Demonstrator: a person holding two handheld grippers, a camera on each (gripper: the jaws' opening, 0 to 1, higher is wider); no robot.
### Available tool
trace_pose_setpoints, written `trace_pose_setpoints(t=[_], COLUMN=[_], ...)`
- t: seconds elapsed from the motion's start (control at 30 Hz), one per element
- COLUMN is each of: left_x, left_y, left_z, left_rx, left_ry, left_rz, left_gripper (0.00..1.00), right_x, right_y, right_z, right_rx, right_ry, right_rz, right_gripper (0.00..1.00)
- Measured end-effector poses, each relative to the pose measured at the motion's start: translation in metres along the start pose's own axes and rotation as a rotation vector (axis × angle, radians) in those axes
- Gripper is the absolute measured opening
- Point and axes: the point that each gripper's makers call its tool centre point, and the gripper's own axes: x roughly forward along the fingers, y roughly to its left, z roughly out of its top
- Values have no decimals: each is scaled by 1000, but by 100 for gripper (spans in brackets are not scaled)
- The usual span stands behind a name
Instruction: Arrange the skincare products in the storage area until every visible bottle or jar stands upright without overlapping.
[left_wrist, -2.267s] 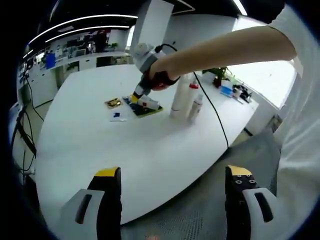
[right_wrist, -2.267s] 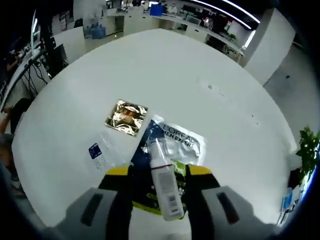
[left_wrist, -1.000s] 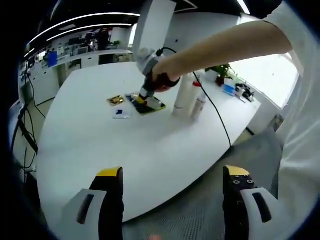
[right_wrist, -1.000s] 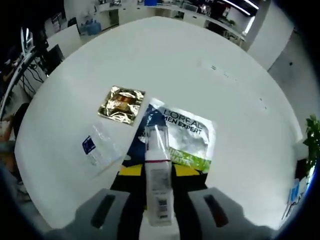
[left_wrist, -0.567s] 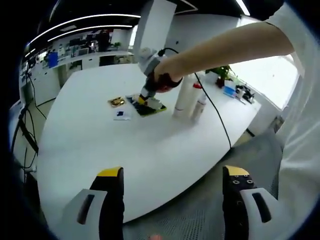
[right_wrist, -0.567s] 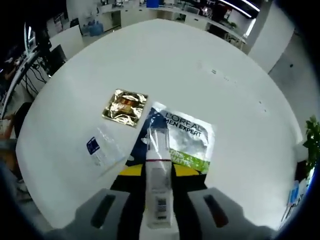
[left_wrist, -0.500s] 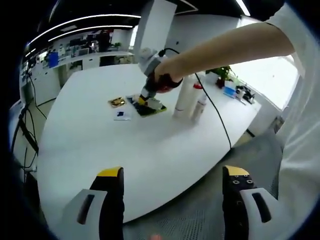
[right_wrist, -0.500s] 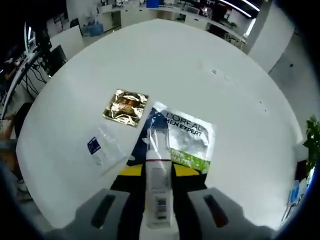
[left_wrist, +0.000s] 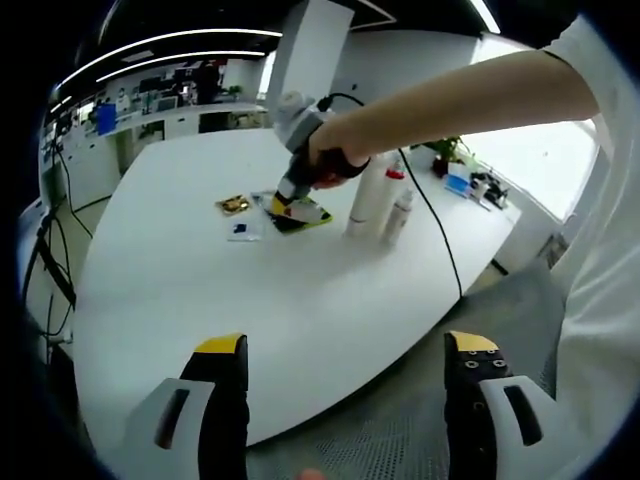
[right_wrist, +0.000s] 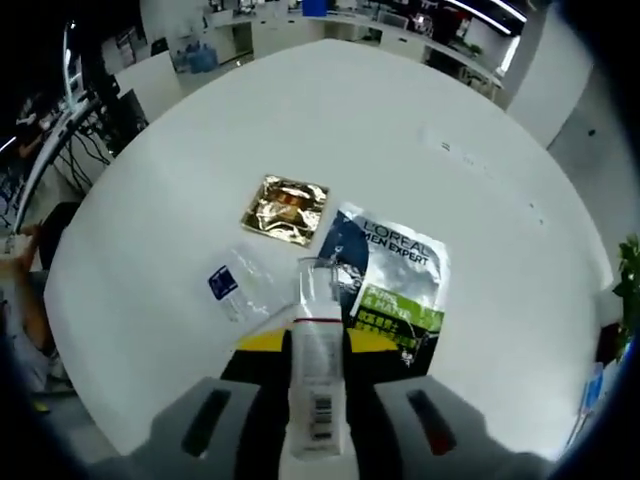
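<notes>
My right gripper (right_wrist: 318, 345) is shut on a small bottle (right_wrist: 317, 385) with a clear cap and a barcode label, held above the white table (right_wrist: 470, 120). Below it lie a L'Oreal sachet (right_wrist: 395, 285), a gold sachet (right_wrist: 286, 210) and a clear sachet with a blue label (right_wrist: 235, 288). In the left gripper view, a hand holds the right gripper (left_wrist: 290, 190) over those sachets (left_wrist: 298, 214). Just right of it a tall white bottle (left_wrist: 368, 200) and a smaller red-capped bottle (left_wrist: 397, 212) stand upright. My left gripper (left_wrist: 345, 350) is open, off the table's near edge.
A black cable (left_wrist: 430, 230) runs from the right gripper across the table toward the near edge. A potted plant (left_wrist: 443, 152) and small items (left_wrist: 470, 182) sit at the table's far right. Grey mesh (left_wrist: 380, 430) lies below the left gripper.
The right gripper closed on the bottle, straightened it between its jaws and raised it off the L'Oreal sachet. The left gripper has held still.
</notes>
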Motion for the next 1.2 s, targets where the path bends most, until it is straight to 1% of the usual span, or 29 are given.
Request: trace_pose_setpoints(t=[0.13,0.27,0.43,0.53,0.63,0.7,0.87,1.07,1.2], left_x=[-1,-1,-2,-1,-1,-1,-3,-6,-5], left_y=[0,2,3,4,3,3,5,11,14], left_z=[0,0,0,0,0,0,0,6,4], left_rx=[-2,-3,-8,-10,-15,-22,-63,-163,-172], left_ry=[-2,-5,-7,-6,-5,-5,-15,-56,-48], left_rz=[0,6,13,16,14,12,2,-1,18], left_gripper=[78,78,78,78,78,78,77,77,76], right_x=[-3,-6,-12,-18,-24,-31,-50,-75,-96], right_y=[8,16,22,25,27,29,42,53,59], right_z=[6,11,15,19,23,25,33,39,41], right_rx=[-19,-19,-27,-20,-47,-44,19,1,1], right_ry=[-16,-36,-60,-84,-113,-131,-192,-258,-311], right_rz=[19,40,56,73,81,91,169,214,253], right_gripper=[20,20,20,20,20,20,20,19,19])
